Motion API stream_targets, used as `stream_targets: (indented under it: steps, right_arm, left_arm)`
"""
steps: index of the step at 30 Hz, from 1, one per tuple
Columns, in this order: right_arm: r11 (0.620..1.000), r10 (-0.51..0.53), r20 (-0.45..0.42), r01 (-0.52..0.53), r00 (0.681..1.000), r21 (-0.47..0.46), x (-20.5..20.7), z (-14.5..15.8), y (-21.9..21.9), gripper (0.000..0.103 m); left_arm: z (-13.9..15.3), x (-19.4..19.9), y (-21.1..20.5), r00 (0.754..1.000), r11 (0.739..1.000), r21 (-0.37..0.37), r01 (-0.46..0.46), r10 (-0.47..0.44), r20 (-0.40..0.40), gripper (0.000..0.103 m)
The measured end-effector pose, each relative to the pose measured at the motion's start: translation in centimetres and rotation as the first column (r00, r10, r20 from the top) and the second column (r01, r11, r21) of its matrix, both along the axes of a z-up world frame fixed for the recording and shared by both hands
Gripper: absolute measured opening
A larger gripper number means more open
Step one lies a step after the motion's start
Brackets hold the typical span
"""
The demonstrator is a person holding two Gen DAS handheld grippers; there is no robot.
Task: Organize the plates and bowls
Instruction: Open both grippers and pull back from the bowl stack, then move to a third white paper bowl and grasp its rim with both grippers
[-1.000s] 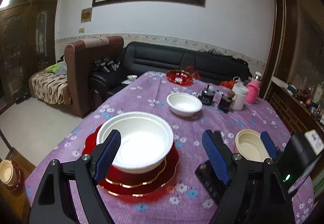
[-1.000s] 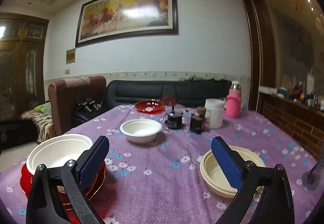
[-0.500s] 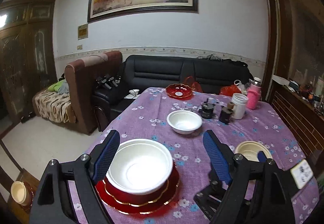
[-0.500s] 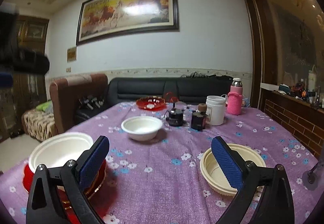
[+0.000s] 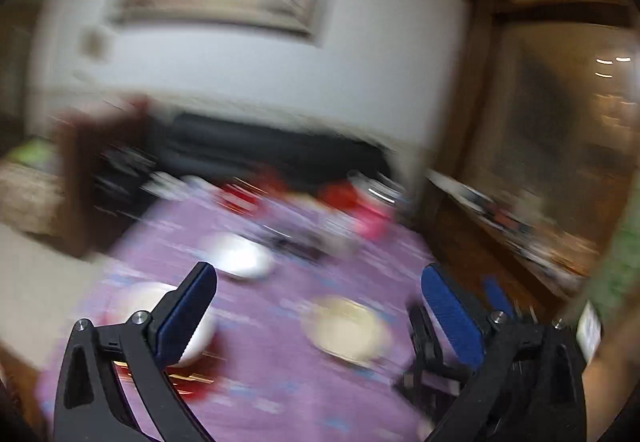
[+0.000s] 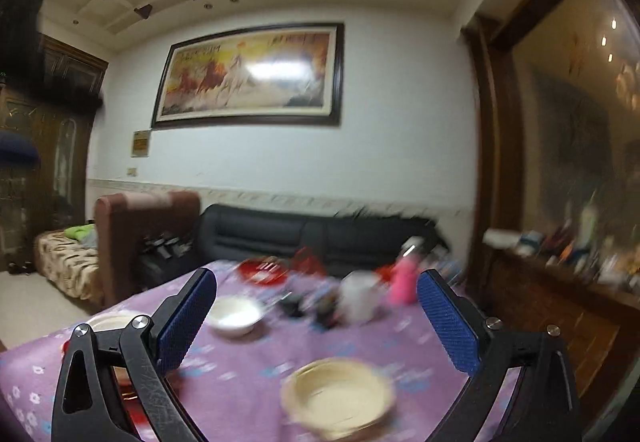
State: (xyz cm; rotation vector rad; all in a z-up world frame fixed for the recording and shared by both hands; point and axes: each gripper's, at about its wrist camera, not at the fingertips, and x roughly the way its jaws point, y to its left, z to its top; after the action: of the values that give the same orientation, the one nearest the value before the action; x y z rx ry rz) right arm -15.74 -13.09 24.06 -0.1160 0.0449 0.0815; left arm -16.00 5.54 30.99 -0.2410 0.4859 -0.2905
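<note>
A desk [image 6: 248,382] under a purple flowered cloth carries everything, with a black sofa [image 6: 320,238] and a brown armchair [image 6: 148,226] behind it and a framed horse painting [image 6: 248,76] on the white wall. The left wrist view is heavily smeared, so only coarse shapes read there.

The left gripper [image 5: 320,300] hangs above the desk with its jaws opening wide; its blue pads [image 5: 188,312] have only air between them and touch nothing. The right gripper [image 6: 316,308] is likewise spread wide and empty, well above the cloth.

A large white bowl [image 5: 160,306] sits on a red plate [image 5: 188,378] at the near left of the desk, partly hidden behind the left gripper's left finger. A cream bowl [image 6: 340,398] rests alone on the cloth at the near right, seen below and between the right gripper's fingers. A smaller white bowl [image 6: 234,316] stands farther back toward the middle, apart from both. A second red plate [image 6: 262,272] lies at the far edge near the sofa.

Toward the far right stand a white cup [image 6: 360,296] and a pink bottle [image 6: 404,282], close together, with some small dark items beside them too blurred to identify.
</note>
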Motion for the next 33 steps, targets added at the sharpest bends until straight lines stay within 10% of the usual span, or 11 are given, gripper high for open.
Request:
stream_targets:
  steps: [3,10,18,23,28,33]
  right_arm:
    - [0.998,-0.050,-0.007,0.050,0.999,-0.023,0.7,5.7,-3.5,0.102]
    - [0.978,-0.163,0.067,0.170,0.984,-0.125,3.4,16.4,-5.7,0.102]
    - [0.990,-0.138,-0.102,0.135,0.985,-0.034,14.1,18.8,-2.9,0.102]
    - [0.995,-0.079,-0.343,0.096,0.936,0.034,24.5,13.3,-0.7,0.102]
    - [0.992,0.043,-0.664,0.048,0.746,0.118,34.4,0.7,3.8,0.092]
    - [0.989,0.105,-0.809,0.021,0.578,0.144,39.3,-9.9,8.1,0.085]
  left_arm:
    - [3.2,3.2,-1.6,0.997,1.000,-0.021,-0.001,-0.001,-0.079,0.102]
    - [12.3,6.7,2.7,0.979,0.971,0.118,-0.206,0.203,0.031,0.102]
    - [14.2,15.1,9.0,0.941,0.925,0.190,-0.330,0.339,-0.012,0.102]
    - [7.3,23.4,11.9,0.939,0.938,0.181,-0.296,0.320,-0.129,0.103]
    - [-5.2,33.0,14.0,0.895,0.960,0.137,-0.244,0.277,-0.350,0.102]
    - [-17.0,39.2,14.4,0.810,0.968,0.144,-0.206,0.251,-0.530,0.102]
